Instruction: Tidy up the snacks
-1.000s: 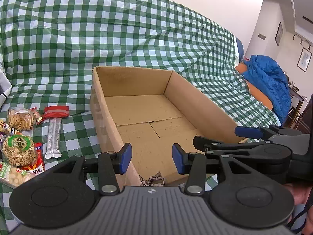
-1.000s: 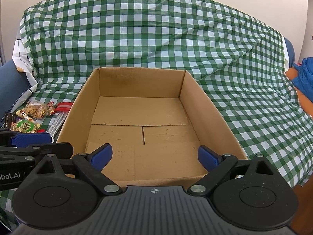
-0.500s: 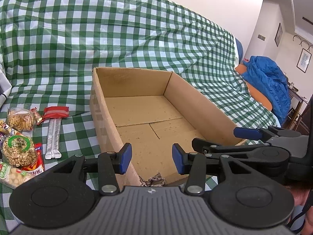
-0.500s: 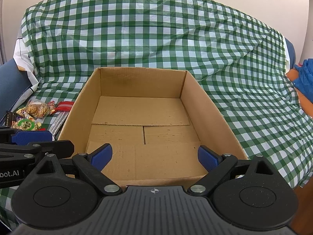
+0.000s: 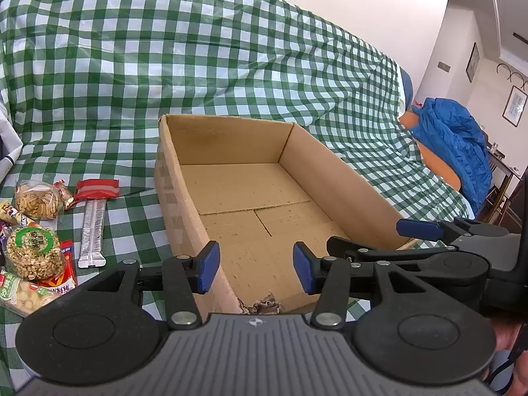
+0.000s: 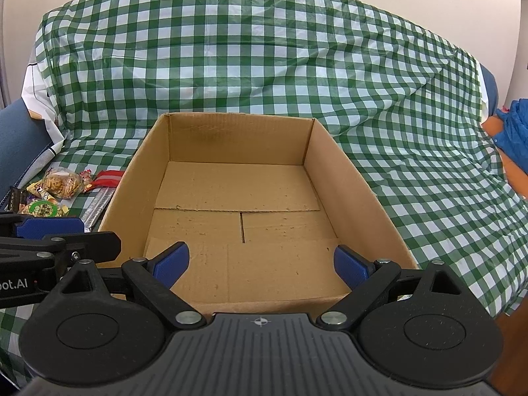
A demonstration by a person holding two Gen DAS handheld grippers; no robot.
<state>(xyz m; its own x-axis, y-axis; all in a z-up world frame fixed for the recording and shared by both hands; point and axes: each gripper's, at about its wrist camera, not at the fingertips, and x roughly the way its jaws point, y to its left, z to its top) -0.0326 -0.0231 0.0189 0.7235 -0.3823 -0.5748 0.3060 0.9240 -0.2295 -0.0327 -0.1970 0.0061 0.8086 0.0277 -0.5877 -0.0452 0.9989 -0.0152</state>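
- The cardboard box sits on the tablecloth, which rises behind the box over a backrest.
- Left of the box, just beside its wall, lies a long foil-wrapped bar with a flat packet at its far end.
- Farther left of the box sits a bag of crackers; nearer the camera, a bag of nuts rests on other packets.
- Well right of the box, past the cloth's edge, lies a jacket.

Even, bright daylight; soft shadows inside the cardboard box. Sharp focus throughout. Fisheye bending and dark corners at frame edges.
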